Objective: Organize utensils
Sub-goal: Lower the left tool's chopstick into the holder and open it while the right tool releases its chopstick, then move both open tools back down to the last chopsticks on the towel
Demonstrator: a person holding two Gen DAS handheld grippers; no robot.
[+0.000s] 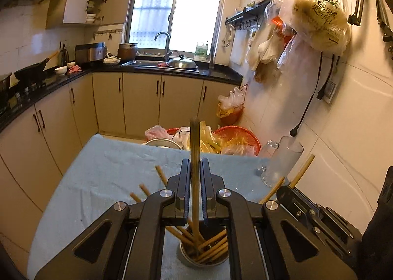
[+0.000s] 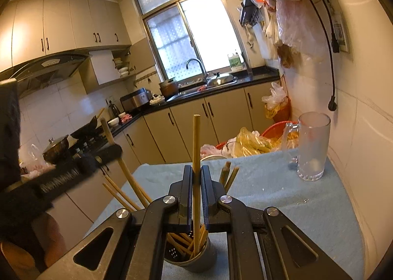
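A table [image 1: 103, 172] draped in a pale blue cloth [image 2: 282, 196] is filling the lower half of both wrist views, standing in a kitchen against a white tiled wall on the right. On its far right corner a clear glass mug [image 2: 312, 147] is standing upright, well apart from everything else on the cloth. Nearer the cameras, a round metal utensil holder [image 1: 203, 259] is sitting on the cloth, and a bundle of wooden chopsticks [image 1: 213, 246] is leaning inside it at mixed angles, their upper ends fanning out past the rim. The left gripper [image 1: 195, 172] is hanging over the holder with its jaws pressed together on a single darker chopstick [image 1: 195, 137], which is standing nearly upright with its lower end down among the others in the holder. The right gripper [image 2: 196, 179] is likewise hovering above the holder, its jaws pinching a pale chopstick [image 2: 196, 140] that is also running almost vertically down into the container. In the right wrist view the left tool's black body is showing blurred at the left edge. Beyond the table's far edge, orange plastic baskets [image 1: 243, 137] full of crumpled bags are sitting on the floor.
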